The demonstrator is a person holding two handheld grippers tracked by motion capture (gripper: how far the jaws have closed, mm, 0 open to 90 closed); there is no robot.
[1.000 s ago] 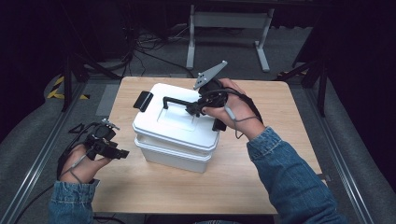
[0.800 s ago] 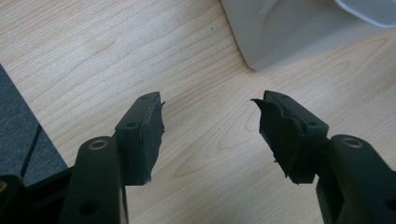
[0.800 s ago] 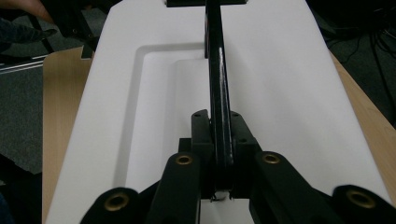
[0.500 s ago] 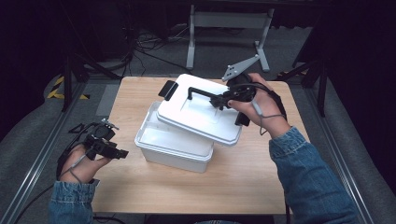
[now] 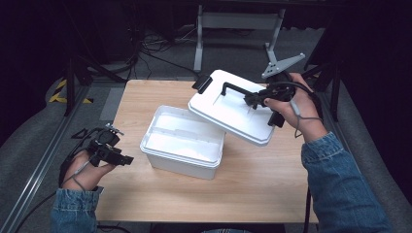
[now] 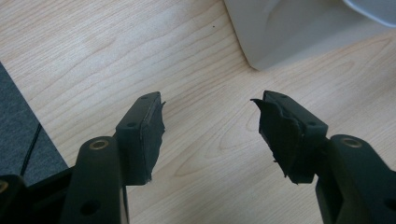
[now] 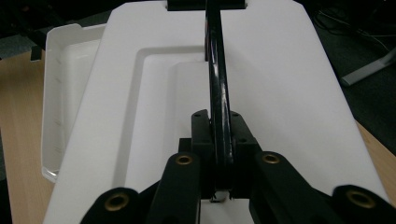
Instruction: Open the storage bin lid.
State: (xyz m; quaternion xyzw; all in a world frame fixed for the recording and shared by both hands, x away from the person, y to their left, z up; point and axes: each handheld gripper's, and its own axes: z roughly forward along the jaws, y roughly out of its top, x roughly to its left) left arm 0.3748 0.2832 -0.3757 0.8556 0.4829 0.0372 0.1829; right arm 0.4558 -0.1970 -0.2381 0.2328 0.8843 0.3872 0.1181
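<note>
A white plastic box (image 5: 182, 141) stands open in the middle of the wooden table (image 5: 272, 187), and its inside looks empty. Its white lid (image 5: 233, 109) hangs tilted in the air over the box's right rear corner. My right gripper (image 5: 253, 98) is shut on the lid's black handle (image 7: 217, 74), which runs straight up between the jaws in the right gripper view, with the lid (image 7: 261, 60) spread behind it. My left gripper (image 5: 121, 158) rests low at the table's left edge, open with nothing between its jaws (image 6: 210, 126); a box corner (image 6: 280, 32) lies ahead of it.
A grey metal stand (image 5: 238, 22) and loose cables lie on the dark floor behind the table. Bare wood lies in front of the box and to its right. The table's left edge meets grey floor matting (image 6: 23, 140).
My right gripper has lifted the lid off the box and carried it to the right and slightly up, uncovering the box. The left hand has stayed where it was.
</note>
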